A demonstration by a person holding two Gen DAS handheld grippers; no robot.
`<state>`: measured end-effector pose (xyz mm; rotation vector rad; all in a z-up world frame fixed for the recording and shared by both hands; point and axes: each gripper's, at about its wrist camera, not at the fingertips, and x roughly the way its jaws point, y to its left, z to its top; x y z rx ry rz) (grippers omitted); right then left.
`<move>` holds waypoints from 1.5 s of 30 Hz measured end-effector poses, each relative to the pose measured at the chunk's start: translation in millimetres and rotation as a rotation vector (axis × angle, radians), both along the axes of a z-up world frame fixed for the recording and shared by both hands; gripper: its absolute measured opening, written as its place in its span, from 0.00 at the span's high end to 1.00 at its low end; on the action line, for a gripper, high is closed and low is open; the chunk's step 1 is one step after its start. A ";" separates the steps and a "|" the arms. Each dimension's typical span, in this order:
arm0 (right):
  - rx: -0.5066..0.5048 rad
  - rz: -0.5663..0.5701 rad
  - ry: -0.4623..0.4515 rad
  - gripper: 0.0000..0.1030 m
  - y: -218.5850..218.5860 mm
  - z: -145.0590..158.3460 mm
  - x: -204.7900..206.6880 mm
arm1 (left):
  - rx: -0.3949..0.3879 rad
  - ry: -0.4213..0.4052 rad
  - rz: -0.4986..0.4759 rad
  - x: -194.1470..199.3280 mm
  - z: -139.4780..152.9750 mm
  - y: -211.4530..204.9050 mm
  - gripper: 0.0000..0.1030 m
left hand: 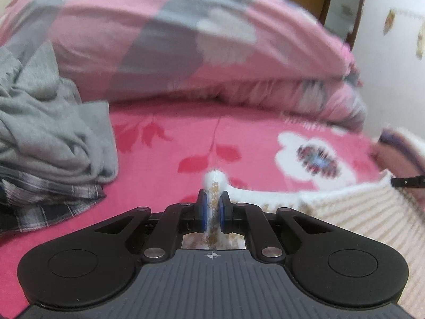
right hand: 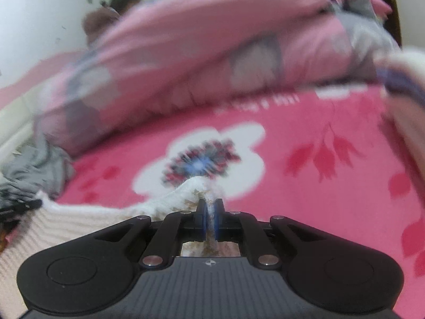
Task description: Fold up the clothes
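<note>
Pink floral bedsheet; both hand-held grippers pinch blurred, seemingly ribbed-knit cream sweater.

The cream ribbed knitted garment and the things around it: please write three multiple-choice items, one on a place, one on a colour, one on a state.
1. Where does the crumpled grey jersey garment lie in the left wrist view?
A. At the left, on the bed
B. Under the left tool
C. On the floor

2. Which colour is the flowered bed sheet?
A. Green
B. Pink
C. Black

3. How do the two tools stand?
A. Both open
B. One open, one shut
C. Both shut on cloth

Answers:
1 A, it sits at the left edge, on a checked cloth.
2 B, pink with a white flower.
3 C, the left tool and right tool each pinch the cream ribbed knitted garment.
</note>
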<state>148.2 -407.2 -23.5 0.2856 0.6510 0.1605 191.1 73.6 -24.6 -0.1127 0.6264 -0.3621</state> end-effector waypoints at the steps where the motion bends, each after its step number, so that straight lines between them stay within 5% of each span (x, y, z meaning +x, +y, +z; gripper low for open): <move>1: 0.015 -0.003 0.014 0.96 -1.8 -10.6 2.1 | 0.010 0.016 0.000 2.7 -6.2 -1.2 0.90; 5: 0.067 -0.012 0.034 0.93 -7.3 -29.9 3.1 | -0.011 0.064 0.040 4.0 -2.6 10.6 0.68; 7: 0.071 -0.032 0.036 0.83 -11.3 -20.1 -2.7 | -0.026 0.077 0.077 1.1 6.8 20.5 0.63; 9: 0.074 -0.052 0.035 0.60 -15.1 -9.6 -9.3 | -0.041 0.063 0.113 -8.5 20.4 30.5 0.63; 13: 0.025 -0.085 -0.062 0.61 -13.1 29.2 -38.3 | -0.069 0.007 0.097 -34.2 55.9 29.9 0.61; 17: -0.069 0.050 -0.138 0.65 34.9 61.7 -48.1 | -0.087 0.065 -0.093 -35.2 67.2 -33.1 0.55; 20: -0.176 0.186 -0.135 0.68 86.7 53.9 -36.2 | 0.005 0.112 -0.211 -25.2 45.3 -85.3 0.55; 23: -0.288 0.239 -0.065 0.70 117.0 22.8 -17.2 | 0.181 0.131 -0.168 -16.0 7.0 -101.4 0.54; 24: -0.333 0.225 -0.022 0.76 118.9 6.8 -10.6 | 0.182 0.136 -0.161 -13.2 -4.2 -97.0 0.54; 26: -0.324 0.222 -0.034 0.76 111.9 -10.4 -8.0 | 0.123 0.155 -0.150 -10.8 -4.5 -85.3 0.54; 33: -0.262 0.203 -0.067 0.76 113.0 29.6 -12.8 | 0.158 0.078 -0.108 -9.1 18.5 -89.1 0.54; 35: -0.263 0.198 -0.024 0.76 116.3 17.6 -2.4 | 0.245 0.108 -0.085 0.7 1.2 -93.6 0.50; 37: -0.291 0.183 0.030 0.77 116.3 -6.3 5.4 | 0.241 0.122 -0.079 4.2 -6.3 -87.6 0.47; 42: -0.263 0.219 0.009 0.77 123.4 11.6 -30.2 | 0.230 0.077 -0.033 -13.8 22.0 -72.4 0.49; 45: -0.247 0.240 -0.003 0.76 127.7 22.3 -51.5 | 0.171 0.043 -0.105 -50.2 46.9 -70.0 0.48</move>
